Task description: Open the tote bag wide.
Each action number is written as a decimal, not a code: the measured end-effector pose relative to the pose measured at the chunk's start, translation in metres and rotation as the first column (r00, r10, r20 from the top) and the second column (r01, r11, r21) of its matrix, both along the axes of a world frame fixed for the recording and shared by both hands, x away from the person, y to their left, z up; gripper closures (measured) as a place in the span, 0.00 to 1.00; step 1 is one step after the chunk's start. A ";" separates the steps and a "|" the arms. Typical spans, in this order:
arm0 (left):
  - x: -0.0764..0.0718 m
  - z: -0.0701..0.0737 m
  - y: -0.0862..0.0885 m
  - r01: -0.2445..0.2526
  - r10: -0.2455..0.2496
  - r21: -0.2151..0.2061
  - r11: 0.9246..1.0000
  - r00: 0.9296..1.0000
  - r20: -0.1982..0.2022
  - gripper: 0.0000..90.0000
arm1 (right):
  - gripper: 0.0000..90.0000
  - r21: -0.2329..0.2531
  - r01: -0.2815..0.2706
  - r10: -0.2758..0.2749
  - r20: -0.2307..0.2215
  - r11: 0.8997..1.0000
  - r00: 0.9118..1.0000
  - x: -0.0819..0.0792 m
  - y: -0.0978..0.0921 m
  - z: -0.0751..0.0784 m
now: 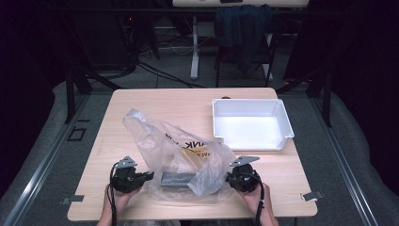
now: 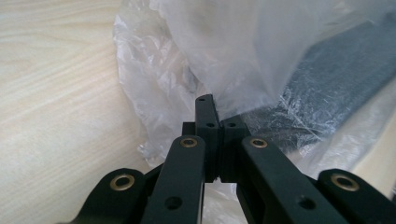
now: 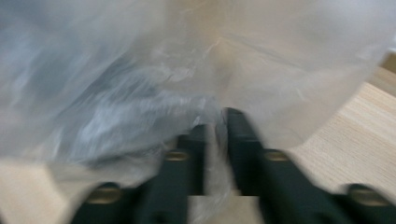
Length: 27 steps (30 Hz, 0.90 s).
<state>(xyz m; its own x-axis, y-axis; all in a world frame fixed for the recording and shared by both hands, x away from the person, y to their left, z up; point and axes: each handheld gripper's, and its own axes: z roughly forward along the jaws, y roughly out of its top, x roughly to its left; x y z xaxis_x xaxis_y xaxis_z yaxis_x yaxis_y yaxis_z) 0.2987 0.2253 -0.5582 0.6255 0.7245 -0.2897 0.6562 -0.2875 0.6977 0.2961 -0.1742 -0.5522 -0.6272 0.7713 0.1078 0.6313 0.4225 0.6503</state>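
Here the clear plastic bag (image 1: 181, 153) lies on the near middle of the table (image 1: 141, 101), a dark flat object (image 1: 178, 179) inside it. The left gripper (image 1: 148, 175) has its jaws closed together on a fold of the bag's left edge. The right gripper (image 1: 229, 177) pinches the bag's right edge, film caught in the narrow slit between its jaws. A white tray (image 1: 251, 123) sits far right.
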 end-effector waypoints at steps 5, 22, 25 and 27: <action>-0.008 0.008 0.005 0.015 -0.014 -0.017 1.000 1.000 0.019 1.00 | 0.43 0.036 -0.130 0.127 0.074 0.991 0.989 -0.030 -0.005 0.031; -0.001 0.030 -0.009 0.039 -0.041 0.043 0.998 0.998 0.048 0.51 | 1.00 0.032 -0.154 0.147 0.165 0.987 0.975 -0.039 0.019 0.035; 0.005 0.042 -0.011 0.010 -0.012 0.027 1.000 0.997 0.083 0.44 | 1.00 0.027 -0.155 0.148 0.169 0.988 0.974 -0.041 0.019 0.035; 0.011 0.044 -0.011 -0.007 0.005 0.012 1.000 0.994 0.107 0.47 | 1.00 0.030 -0.151 0.143 0.179 0.988 0.973 -0.042 0.018 0.037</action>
